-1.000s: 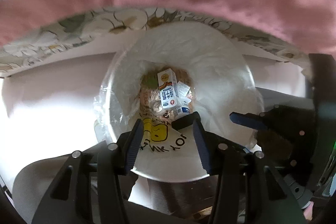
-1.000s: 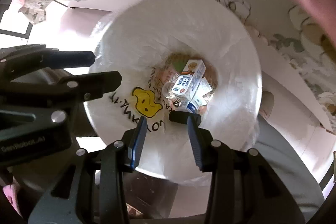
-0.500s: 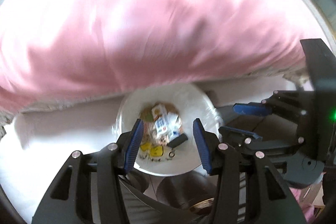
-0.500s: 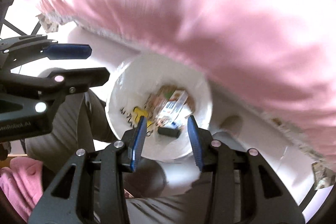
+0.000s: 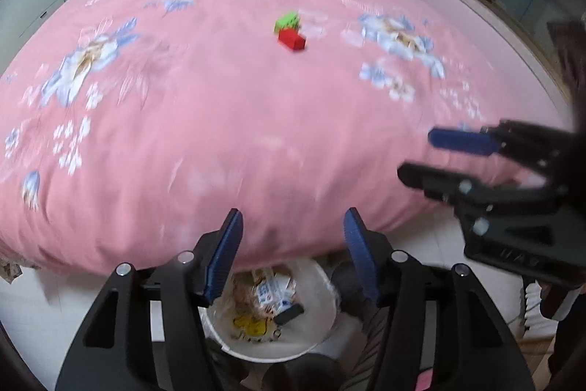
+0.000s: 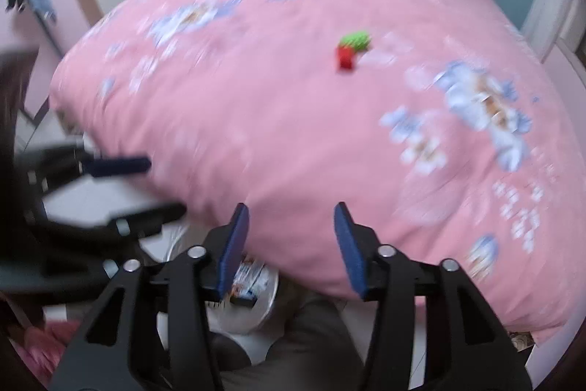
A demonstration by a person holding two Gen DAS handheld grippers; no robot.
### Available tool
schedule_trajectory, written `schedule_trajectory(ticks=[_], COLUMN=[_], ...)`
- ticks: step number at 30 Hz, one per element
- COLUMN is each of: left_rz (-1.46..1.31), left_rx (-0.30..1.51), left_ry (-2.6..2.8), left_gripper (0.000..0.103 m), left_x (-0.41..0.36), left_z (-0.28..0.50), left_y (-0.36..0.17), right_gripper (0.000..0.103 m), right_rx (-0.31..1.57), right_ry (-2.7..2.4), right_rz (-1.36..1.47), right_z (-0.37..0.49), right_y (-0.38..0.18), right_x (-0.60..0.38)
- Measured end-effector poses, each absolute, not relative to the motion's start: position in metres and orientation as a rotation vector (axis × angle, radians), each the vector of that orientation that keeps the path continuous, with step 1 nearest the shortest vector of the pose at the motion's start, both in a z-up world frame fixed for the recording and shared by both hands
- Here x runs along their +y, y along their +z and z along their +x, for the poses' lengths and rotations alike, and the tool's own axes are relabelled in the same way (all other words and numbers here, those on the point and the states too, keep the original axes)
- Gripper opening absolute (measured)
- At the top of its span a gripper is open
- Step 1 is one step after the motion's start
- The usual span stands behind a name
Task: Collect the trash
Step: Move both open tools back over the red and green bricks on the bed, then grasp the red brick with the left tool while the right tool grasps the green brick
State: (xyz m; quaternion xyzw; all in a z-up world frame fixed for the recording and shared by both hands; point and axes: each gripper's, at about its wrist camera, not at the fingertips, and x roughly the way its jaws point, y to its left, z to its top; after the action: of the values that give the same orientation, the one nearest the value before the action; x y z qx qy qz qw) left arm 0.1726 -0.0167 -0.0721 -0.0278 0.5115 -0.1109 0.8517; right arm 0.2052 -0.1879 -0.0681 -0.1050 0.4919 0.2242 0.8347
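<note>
Both tools, the left tool [image 5: 293, 255] and right tool [image 6: 289, 244], hang empty, jaws opening, above a white lined bin [image 5: 322, 336] of cartons on the floor. Far ahead, a red block [image 5: 292, 39] touches a green block [image 5: 287, 21] on the soft pink floral bed [image 5: 219, 116].

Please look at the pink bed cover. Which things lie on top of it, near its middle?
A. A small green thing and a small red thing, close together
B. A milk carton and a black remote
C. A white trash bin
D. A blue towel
A: a small green thing and a small red thing lie side by side on the pink bed cover; the cartons are down in the white bin on the floor.
</note>
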Motion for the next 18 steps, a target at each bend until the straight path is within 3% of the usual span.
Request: schedule_trajectory(ticks=[10, 18], left_rz=[-0.165, -0.266], left_rx=[1.03, 0.996], left_ry=[-0.196, -0.195], left_gripper=[0.061, 0.061], left_x=[-0.042, -0.044], left_z=[0.246, 0.31], left_y=[-0.06, -0.081], right_gripper=[0.052, 0.052], right_rx=[1.039, 1.18], right_ry=[0.416, 0.42], right_rz=[-0.105, 0.054], right_z=[0.304, 0.407], right_y=[-0.017, -0.034], right_x=[-0.194, -0.186])
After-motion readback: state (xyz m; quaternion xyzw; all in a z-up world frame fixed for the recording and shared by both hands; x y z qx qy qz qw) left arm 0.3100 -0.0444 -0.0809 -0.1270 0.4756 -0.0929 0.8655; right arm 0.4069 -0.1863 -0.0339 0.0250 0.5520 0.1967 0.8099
